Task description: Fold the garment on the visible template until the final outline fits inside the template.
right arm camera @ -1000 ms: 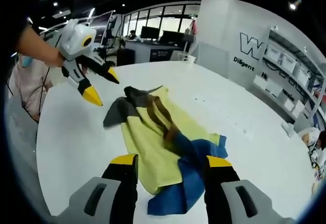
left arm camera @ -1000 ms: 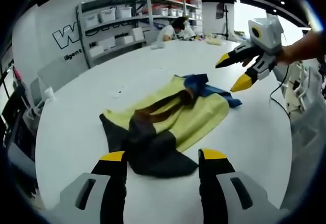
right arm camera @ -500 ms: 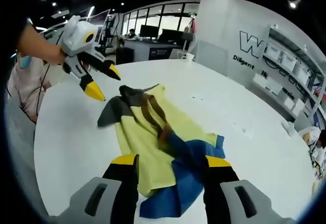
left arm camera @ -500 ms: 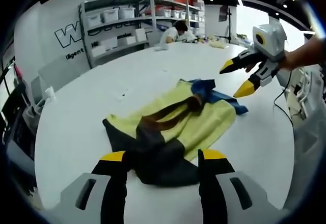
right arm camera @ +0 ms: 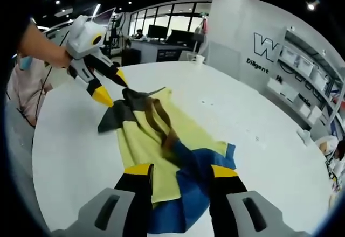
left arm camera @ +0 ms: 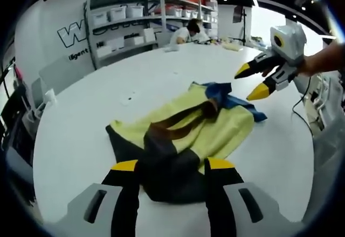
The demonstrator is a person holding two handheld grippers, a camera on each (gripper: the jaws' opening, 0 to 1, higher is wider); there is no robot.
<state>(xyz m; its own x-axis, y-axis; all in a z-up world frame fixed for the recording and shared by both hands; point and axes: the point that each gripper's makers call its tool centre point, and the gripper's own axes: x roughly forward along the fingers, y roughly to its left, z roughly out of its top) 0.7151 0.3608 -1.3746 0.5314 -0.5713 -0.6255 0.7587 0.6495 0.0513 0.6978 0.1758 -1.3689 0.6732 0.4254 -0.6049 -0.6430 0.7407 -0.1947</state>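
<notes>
Left gripper (left arm camera: 168,167) fingers spread open, low over the dark end of the garment (left arm camera: 186,134), not gripping. Garment lies rumpled on the white surface (left arm camera: 108,86): yellow body, brown straps, blue end farthest. Right gripper (right arm camera: 177,172) fingers also open, over the blue end. Beyond: shelving (left arm camera: 129,21) and a seated person (left arm camera: 186,32).

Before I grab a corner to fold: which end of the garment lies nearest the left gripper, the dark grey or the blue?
The dark grey end, between the open left gripper's tips; the blue end lies farther, by the right gripper.
</notes>
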